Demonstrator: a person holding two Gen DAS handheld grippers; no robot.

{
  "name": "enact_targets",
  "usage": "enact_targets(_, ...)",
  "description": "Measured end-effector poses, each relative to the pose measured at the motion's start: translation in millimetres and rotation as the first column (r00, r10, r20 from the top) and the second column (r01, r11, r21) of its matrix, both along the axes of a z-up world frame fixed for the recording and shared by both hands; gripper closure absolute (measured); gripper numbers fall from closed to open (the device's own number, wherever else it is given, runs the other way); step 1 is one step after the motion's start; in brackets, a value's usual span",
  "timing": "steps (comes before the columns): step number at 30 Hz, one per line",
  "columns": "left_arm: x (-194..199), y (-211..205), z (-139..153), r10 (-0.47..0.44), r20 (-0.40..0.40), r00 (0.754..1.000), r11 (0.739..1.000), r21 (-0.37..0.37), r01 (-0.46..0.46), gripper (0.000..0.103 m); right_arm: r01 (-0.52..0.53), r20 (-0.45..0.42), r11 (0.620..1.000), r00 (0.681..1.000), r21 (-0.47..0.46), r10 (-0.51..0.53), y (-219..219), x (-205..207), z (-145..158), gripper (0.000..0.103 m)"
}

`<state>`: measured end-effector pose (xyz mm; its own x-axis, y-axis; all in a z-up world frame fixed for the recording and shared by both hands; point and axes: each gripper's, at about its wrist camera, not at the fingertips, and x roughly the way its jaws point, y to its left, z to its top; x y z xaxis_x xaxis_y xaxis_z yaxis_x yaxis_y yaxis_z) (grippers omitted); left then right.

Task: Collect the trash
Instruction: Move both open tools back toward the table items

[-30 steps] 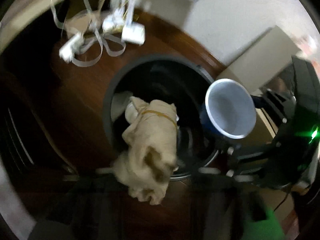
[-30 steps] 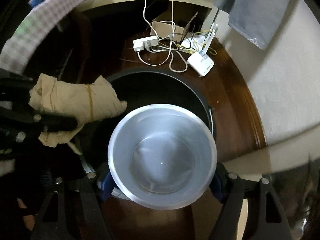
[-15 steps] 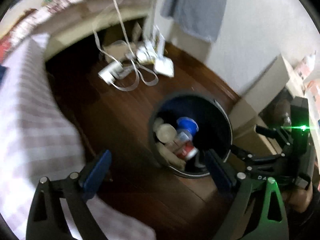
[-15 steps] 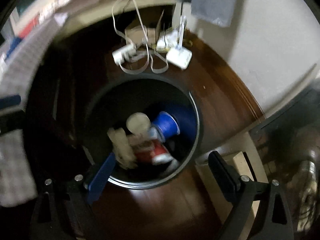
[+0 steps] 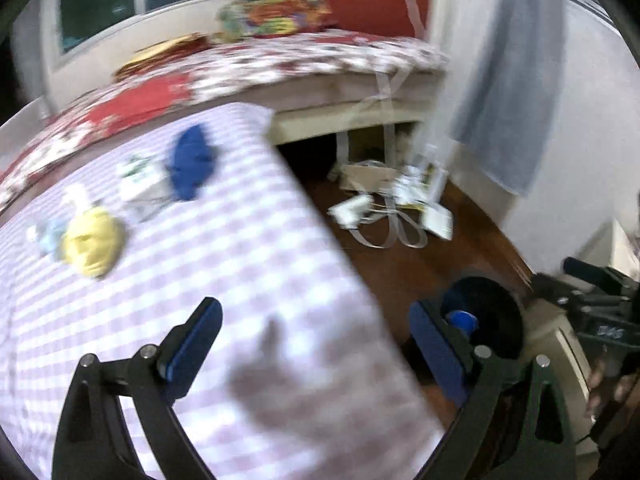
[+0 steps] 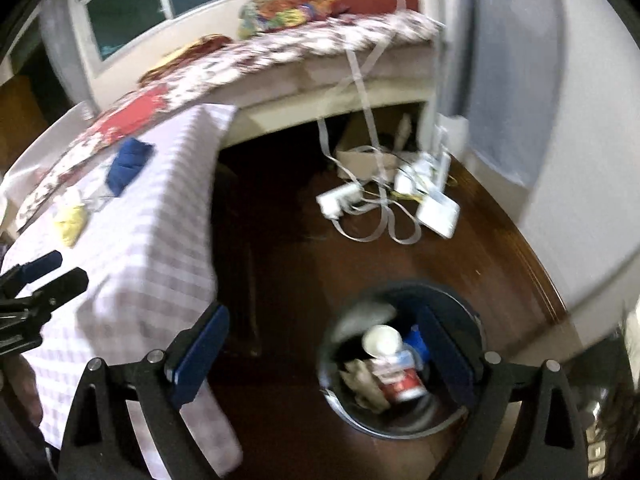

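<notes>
Dark wood floor (image 6: pixel 400 272), white walls (image 6: pixel 592 120), dark window (image 6: pixel 132 0) behind a bed (image 6: pixel 320 48).

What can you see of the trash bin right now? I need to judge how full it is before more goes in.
The trash bin is round, dark and open-topped, standing upright on the dark wooden floor beside the checked-cloth table. The right wrist view looks down into it: a crumpled beige wad, a red-and-white can, a pale round lid or cup end and something blue lie low inside, well below the rim. Neither gripper touches it. The image is blurred, so finer detail cannot be told.
</notes>
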<state>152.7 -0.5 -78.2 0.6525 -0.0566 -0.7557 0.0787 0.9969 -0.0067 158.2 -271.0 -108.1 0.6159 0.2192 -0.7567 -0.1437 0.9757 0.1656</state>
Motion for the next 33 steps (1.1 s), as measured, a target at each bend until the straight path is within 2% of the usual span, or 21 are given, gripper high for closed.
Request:
enact_targets(3, -4.0, 39.2, 1.0, 0.077, 0.007, 0.997, 0.997, -0.027, -0.077, 0.012, -0.064, -0.009, 0.998, 0.998, 0.025, 0.064, 37.0, 11.5, 9.4, 0.006)
enact_targets(10, -13.8, 109.4, 7.5, 0.244, 0.067, 0.967, 0.97, 0.0, -0.245, 0.014, -0.194, 0.04, 0.981, 0.98, 0.009, 0.193, 110.7, 23.2, 37.7, 0.006)
enact_targets(15, -11.9, 148.7, 5.4, 0.326, 0.089, 0.941, 0.945, -0.015, -0.326, 0.014, -0.232, 0.067, 0.97, 0.969, -0.069, 0.237, 153.8, 28.8, 55.9, 0.006)
enact_targets(19, -1.8, 170.3, 0.5, 0.361, 0.088, 0.929, 0.933, -0.034, -0.359, 0.014, -0.256, 0.104, 0.96, 0.958, -0.113, 0.268, 185.4, 39.4, 67.1, 0.006)
enact_targets(25, 27.1, 193.2, -8.3, 0.389, 0.069, 0.919, 0.921, -0.047, -0.386, 0.016, -0.297, 0.1, 0.946, 0.945, -0.126, 0.31, 226.6, 66.2, 69.5, 0.006)
enact_targets(33, 61.1, 200.5, -26.0, 0.381, 0.019, 0.924, 0.923, -0.057, -0.38, 0.019, -0.335, 0.076, 0.932, 0.934, -0.14, 0.348, 263.2, 104.3, 55.0, 0.006)
